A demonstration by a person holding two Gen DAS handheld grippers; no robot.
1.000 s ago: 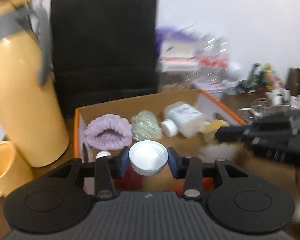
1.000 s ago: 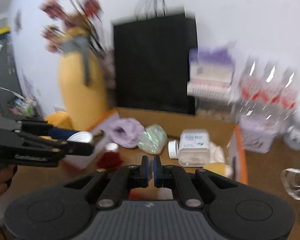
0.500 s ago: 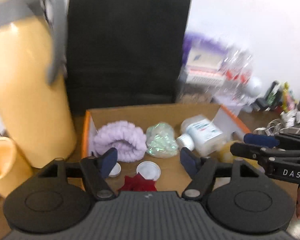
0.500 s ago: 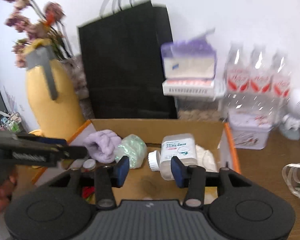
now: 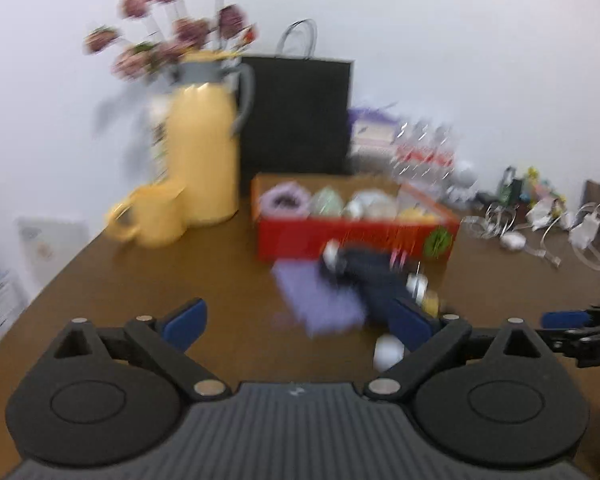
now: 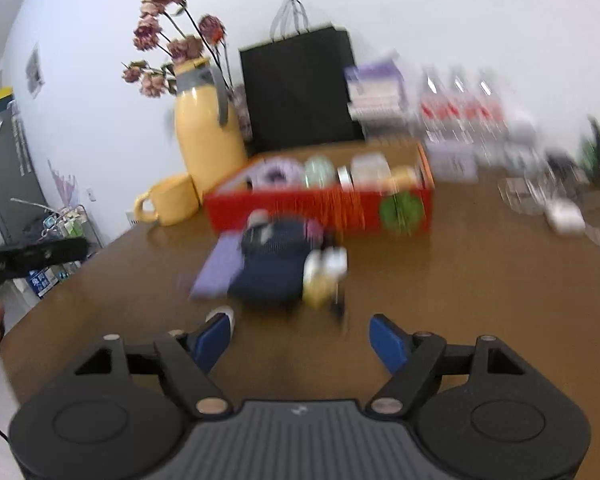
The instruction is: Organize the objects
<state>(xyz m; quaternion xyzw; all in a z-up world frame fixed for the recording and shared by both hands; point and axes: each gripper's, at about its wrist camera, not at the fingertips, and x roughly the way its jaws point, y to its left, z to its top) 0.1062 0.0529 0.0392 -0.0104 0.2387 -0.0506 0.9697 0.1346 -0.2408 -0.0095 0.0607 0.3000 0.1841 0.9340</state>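
Note:
The red cardboard box (image 5: 356, 236) (image 6: 320, 208) stands mid-table and holds a lilac fluffy band (image 5: 284, 200), a pale green packet (image 6: 319, 172) and a white bottle (image 6: 370, 168). In front of it lie a dark blue pouch (image 5: 374, 276) (image 6: 274, 266), a flat lilac cloth (image 5: 320, 300) (image 6: 219, 264) and small yellow and white items (image 6: 324, 274), all blurred. A small white cap (image 5: 388, 351) (image 6: 221, 314) rests nearer me. My left gripper (image 5: 296, 324) and right gripper (image 6: 300, 338) hover short of this pile, jaws opening, nothing between them.
A yellow jug with dried flowers (image 5: 202, 152), a yellow mug (image 5: 152, 216) and a black paper bag (image 5: 296, 116) stand behind and left of the box. Bottles (image 6: 460, 116) and tangled cables (image 5: 540, 220) crowd the right. The table's left edge is close.
Both grippers pulled well back from over the box. The left let go of the white cap, which dropped into the box, and opened wide. The right went from shut to open.

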